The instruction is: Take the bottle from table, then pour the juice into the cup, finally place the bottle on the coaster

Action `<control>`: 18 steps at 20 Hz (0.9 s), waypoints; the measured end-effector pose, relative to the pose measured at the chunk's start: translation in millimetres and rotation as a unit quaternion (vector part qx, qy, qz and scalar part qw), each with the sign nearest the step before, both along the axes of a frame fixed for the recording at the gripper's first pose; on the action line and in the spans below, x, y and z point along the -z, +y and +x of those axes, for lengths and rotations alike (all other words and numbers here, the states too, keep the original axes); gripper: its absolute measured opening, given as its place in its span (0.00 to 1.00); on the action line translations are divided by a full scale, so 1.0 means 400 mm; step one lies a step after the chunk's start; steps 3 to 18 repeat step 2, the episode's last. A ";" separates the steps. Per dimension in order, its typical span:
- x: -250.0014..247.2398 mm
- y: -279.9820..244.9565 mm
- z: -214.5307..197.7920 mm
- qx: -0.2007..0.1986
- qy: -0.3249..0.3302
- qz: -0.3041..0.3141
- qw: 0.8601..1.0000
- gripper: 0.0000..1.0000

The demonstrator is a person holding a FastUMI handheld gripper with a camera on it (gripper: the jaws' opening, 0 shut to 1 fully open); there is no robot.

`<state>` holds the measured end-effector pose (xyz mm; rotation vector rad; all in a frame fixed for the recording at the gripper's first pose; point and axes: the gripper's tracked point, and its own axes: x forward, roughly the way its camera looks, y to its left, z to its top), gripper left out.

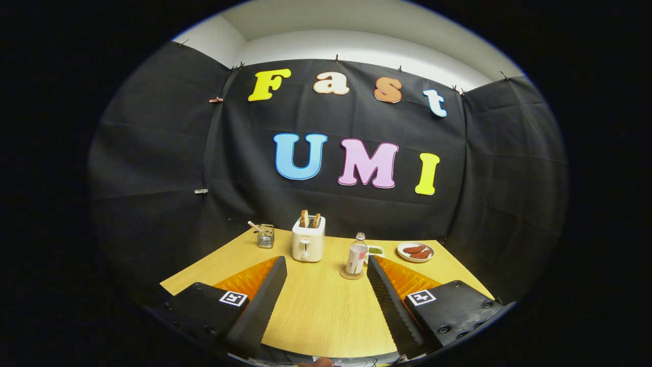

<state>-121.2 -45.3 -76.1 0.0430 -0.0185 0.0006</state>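
wooden table: clear bottle upright on coaster, tongs wide.

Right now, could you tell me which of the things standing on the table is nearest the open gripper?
The bottle, upright on its round coaster just ahead of the gripper. The toaster, mesh holder and plate stand farther back.
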 end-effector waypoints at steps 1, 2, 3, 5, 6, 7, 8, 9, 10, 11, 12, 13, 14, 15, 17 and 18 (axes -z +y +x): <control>-0.005 -0.007 0.004 0.000 -0.004 -0.001 1.000 0.97; -0.008 -0.016 0.004 0.000 -0.006 -0.004 1.000 0.97; -0.008 -0.016 0.004 0.000 -0.006 -0.004 1.000 0.97; -0.008 -0.016 0.004 0.000 -0.006 -0.004 1.000 0.97; -0.008 -0.016 0.004 0.000 -0.006 -0.004 1.000 0.97; -0.008 -0.016 0.004 0.000 -0.006 -0.004 1.000 0.97; -0.008 -0.016 0.004 0.000 -0.006 -0.004 1.000 0.97; -0.008 -0.016 0.004 0.000 -0.006 -0.004 1.000 0.97; -0.008 -0.016 0.004 0.000 -0.006 -0.004 1.000 0.97; -0.008 -0.016 0.004 0.000 -0.006 -0.004 1.000 0.97; -0.008 -0.016 0.004 0.000 -0.006 -0.004 1.000 0.97; -0.008 -0.016 0.004 0.000 -0.006 -0.004 1.000 0.97; -0.008 -0.016 0.004 0.000 -0.006 -0.004 1.000 0.97; -0.008 -0.016 0.004 0.000 -0.006 -0.004 1.000 0.97; -0.008 -0.016 0.004 0.000 -0.006 -0.004 1.000 0.97; -0.008 -0.016 0.004 0.000 -0.006 -0.004 1.000 0.97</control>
